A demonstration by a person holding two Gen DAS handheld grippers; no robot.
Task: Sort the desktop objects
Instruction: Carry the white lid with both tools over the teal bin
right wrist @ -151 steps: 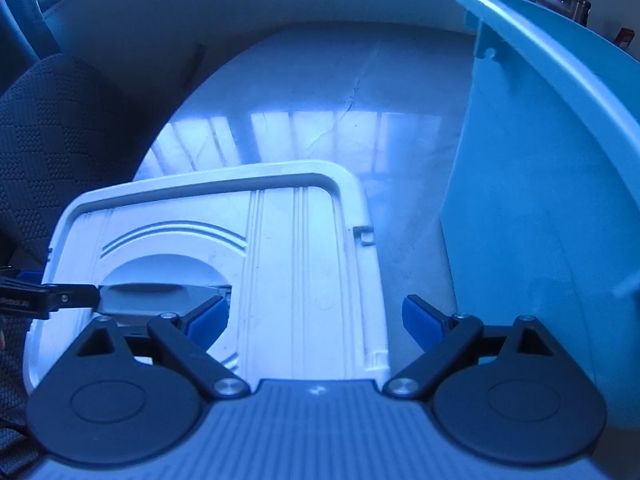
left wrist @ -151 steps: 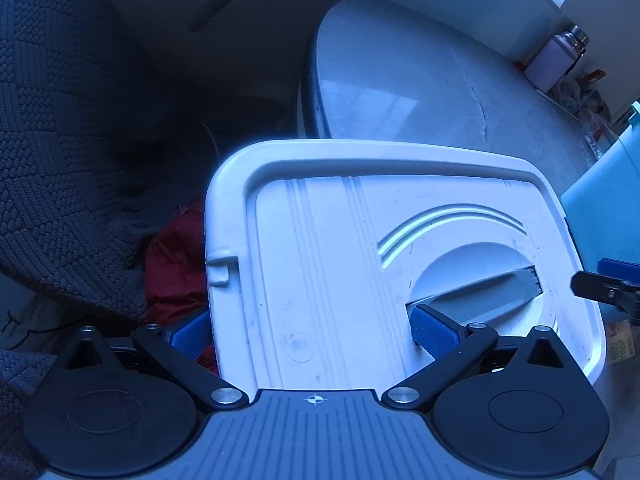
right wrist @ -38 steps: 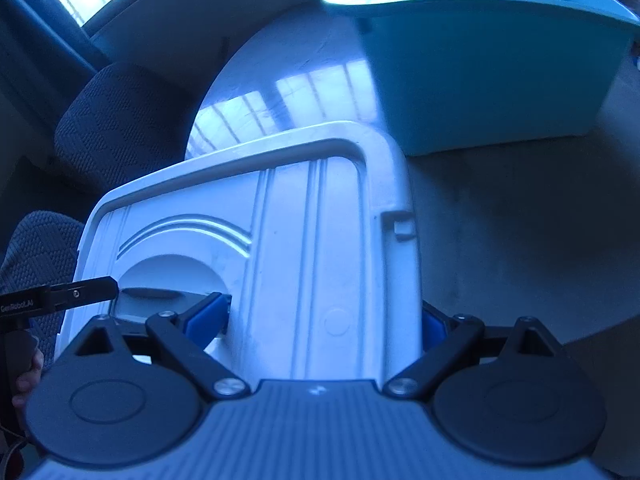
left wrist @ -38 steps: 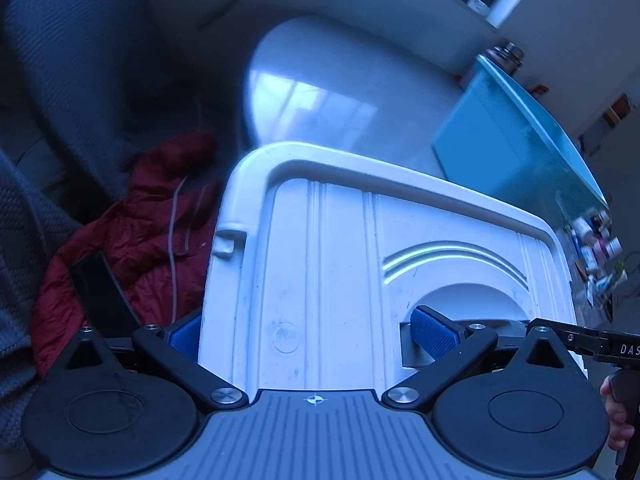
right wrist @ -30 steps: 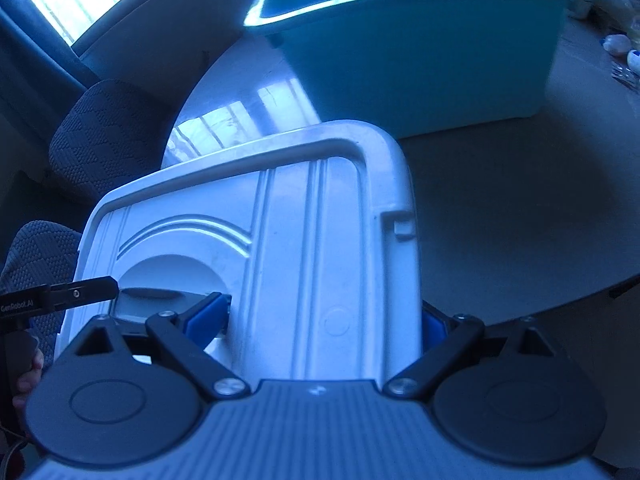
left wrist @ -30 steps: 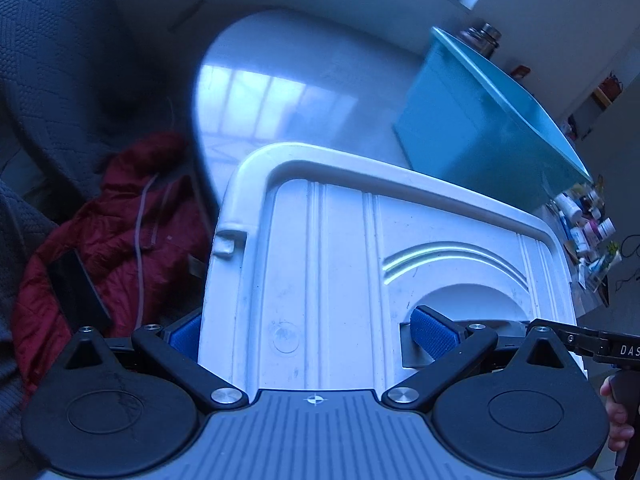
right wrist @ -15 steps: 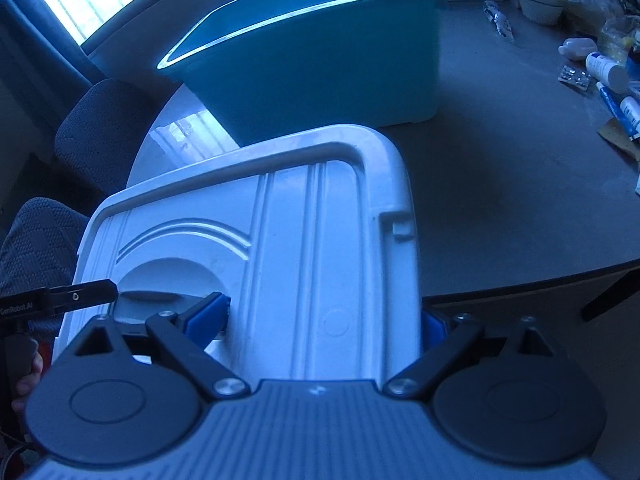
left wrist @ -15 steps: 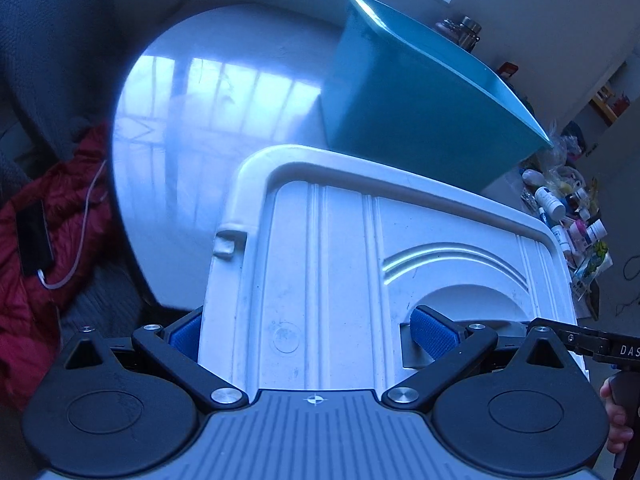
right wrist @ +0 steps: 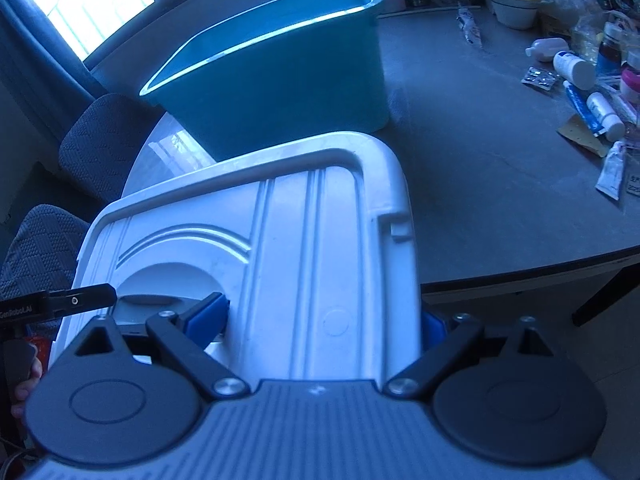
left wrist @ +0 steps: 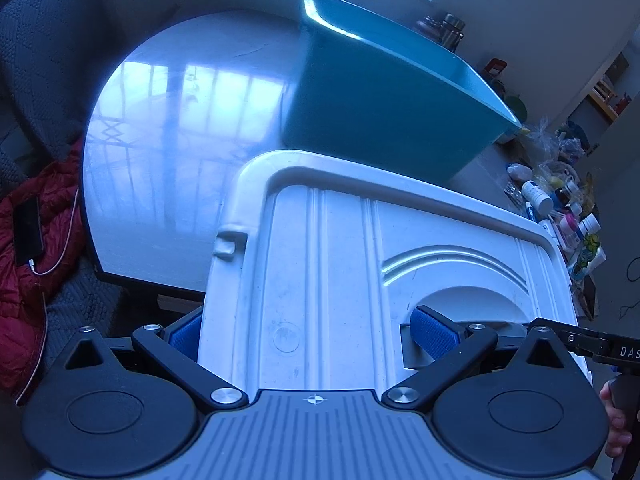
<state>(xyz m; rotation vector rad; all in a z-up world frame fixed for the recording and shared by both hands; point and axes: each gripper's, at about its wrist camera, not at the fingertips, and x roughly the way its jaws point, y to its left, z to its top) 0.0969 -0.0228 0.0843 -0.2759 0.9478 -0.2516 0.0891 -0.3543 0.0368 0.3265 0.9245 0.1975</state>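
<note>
Still off the table (right wrist: 500,208), short of its near edge: white lid (left wrist: 320,280) carried flat between left gripper (left wrist: 312,332) and right gripper (right wrist: 324,320), each pinching one end, long axis running hand to hand, teal bin (right wrist: 280,80) straight ahead beyond it.

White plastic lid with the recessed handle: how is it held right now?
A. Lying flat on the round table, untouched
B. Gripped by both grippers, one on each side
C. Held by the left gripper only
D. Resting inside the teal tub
B: the left gripper and the right gripper each clamp one side of the white plastic lid, between its outer edge and the handle recess.
</note>
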